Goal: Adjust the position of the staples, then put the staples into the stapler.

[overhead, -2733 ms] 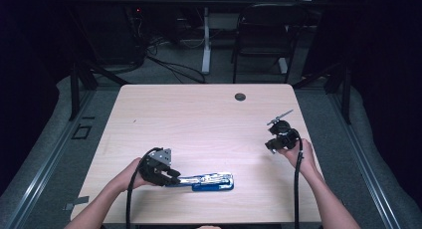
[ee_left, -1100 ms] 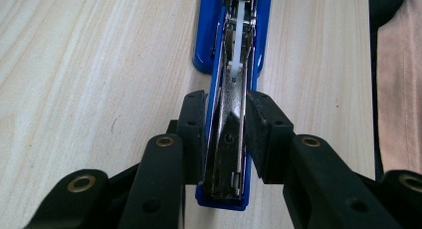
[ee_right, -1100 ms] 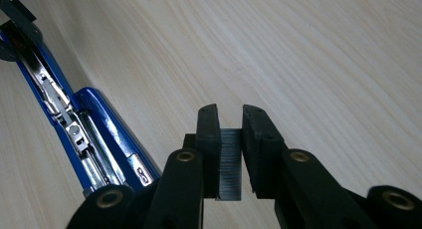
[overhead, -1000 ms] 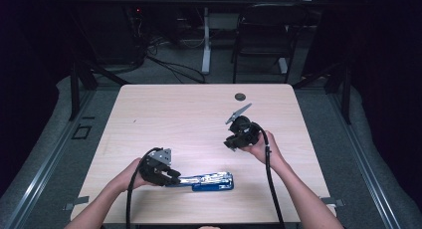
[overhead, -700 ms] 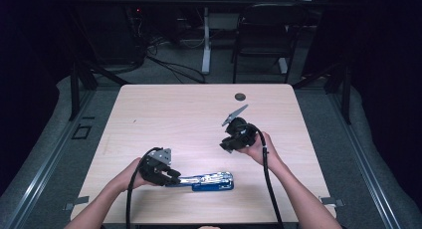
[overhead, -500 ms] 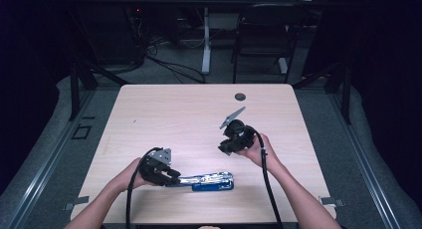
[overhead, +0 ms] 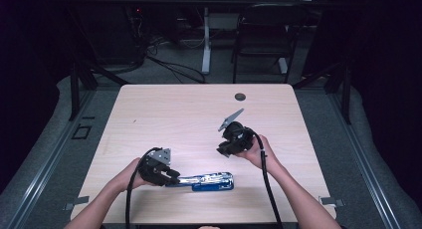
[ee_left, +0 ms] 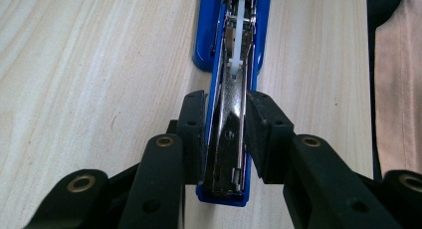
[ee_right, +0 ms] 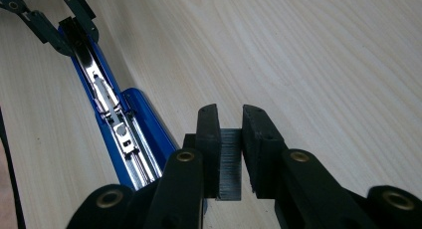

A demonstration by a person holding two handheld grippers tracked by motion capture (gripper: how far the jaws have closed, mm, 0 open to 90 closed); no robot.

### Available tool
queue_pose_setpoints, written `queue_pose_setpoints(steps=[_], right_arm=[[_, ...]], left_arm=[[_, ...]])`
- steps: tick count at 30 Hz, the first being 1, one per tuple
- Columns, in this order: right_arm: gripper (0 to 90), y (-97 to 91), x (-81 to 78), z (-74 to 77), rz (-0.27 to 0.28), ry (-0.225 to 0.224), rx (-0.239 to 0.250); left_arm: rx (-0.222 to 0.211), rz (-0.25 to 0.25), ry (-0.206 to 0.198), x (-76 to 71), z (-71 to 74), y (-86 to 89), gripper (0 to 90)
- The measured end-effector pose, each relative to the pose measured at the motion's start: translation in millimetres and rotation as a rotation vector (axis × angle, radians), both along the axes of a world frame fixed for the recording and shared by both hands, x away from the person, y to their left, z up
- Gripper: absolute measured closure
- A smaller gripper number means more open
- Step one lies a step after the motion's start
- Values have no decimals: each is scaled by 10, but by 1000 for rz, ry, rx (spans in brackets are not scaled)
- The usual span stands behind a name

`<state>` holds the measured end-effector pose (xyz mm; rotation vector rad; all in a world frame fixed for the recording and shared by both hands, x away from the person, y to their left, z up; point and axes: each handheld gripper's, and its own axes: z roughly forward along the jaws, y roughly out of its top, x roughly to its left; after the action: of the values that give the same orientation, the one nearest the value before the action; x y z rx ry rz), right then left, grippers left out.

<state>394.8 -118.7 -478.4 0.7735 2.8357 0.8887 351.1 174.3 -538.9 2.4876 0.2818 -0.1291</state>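
Observation:
A blue stapler [overhead: 209,181] lies opened flat near the table's front edge, with its chrome staple channel facing up. My left gripper [overhead: 174,178] is shut on its left end. In the left gripper view the pads [ee_left: 194,124] press both sides of the stapler [ee_left: 234,89]. My right gripper [overhead: 222,150] hovers above and to the right of it, tilted down towards it. That right gripper [ee_right: 230,114] is shut on a grey strip of staples [ee_right: 230,164]. The stapler's open channel [ee_right: 117,124] lies just to the left of that strip, and the left gripper [ee_right: 59,20] holds its far end.
A small black round disc [overhead: 240,96] lies near the far edge of the light wooden table [overhead: 164,114]. Beyond the table stand a dark chair [overhead: 263,35] and cables on the floor. The person's clothing [ee_left: 398,89] borders the table's near edge.
My right gripper has come in from the table's right side towards the middle, closer to the stapler, still gripping the staple strip. The left gripper and stapler have stayed put.

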Motion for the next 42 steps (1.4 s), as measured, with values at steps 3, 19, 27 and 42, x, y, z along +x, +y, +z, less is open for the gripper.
queue_pose_setpoints(steps=[3,19,27,42], right_arm=[[788,-3,-9,3,6,0,-1],[788,-71,-132,17,47,13,26],[788,-20,-153,-6,84,28,35],[788,47,-227,-132,196,57,33]], left_arm=[[0,0,0,1,0,-1,699],[18,11,-7,-1,10,-5,699],[13,8,-5,1,7,0,699],[12,7,-3,6,7,2,699]])
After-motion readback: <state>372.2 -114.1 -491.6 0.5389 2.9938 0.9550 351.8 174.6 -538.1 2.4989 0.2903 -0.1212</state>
